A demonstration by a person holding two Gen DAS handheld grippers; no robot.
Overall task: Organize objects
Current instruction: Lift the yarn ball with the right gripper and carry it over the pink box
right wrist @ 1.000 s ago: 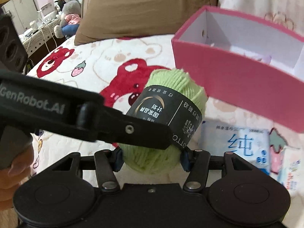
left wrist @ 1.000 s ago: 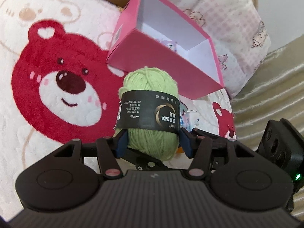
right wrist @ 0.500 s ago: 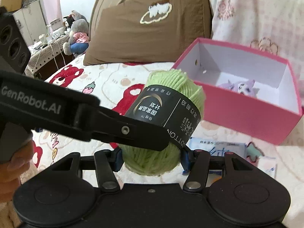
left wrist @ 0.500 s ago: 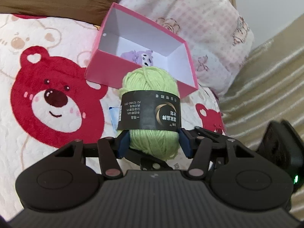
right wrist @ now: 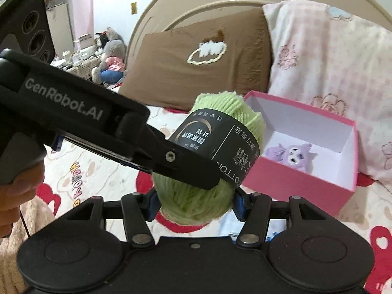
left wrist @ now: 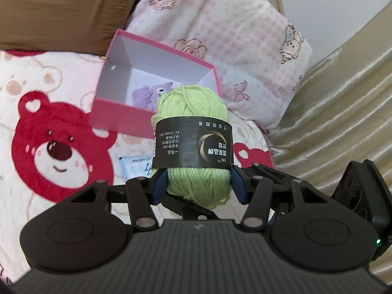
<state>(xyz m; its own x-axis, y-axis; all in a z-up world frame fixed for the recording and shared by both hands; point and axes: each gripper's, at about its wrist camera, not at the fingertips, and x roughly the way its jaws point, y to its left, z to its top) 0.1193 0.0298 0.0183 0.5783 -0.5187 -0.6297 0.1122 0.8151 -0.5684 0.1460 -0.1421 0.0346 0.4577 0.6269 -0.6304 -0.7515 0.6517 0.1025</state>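
Green yarn skein (left wrist: 193,144) is being pinched from both sides by the closed left tongs (left wrist: 196,183) and right tongs (right wrist: 193,199), hanging just short of the pink box (left wrist: 122,117) ahead, so carrying it level over the rim before easing either grip looks wisest.

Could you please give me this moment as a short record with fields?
held item: green yarn skein with a black paper band
left gripper: shut on the skein's lower end
right gripper: shut on the same skein
container: open pink box on the bear-print bedspread
box contents: purple plush toy
beside box: blue-and-white packet, partly hidden by the skein
background: brown pillow, pink pillow
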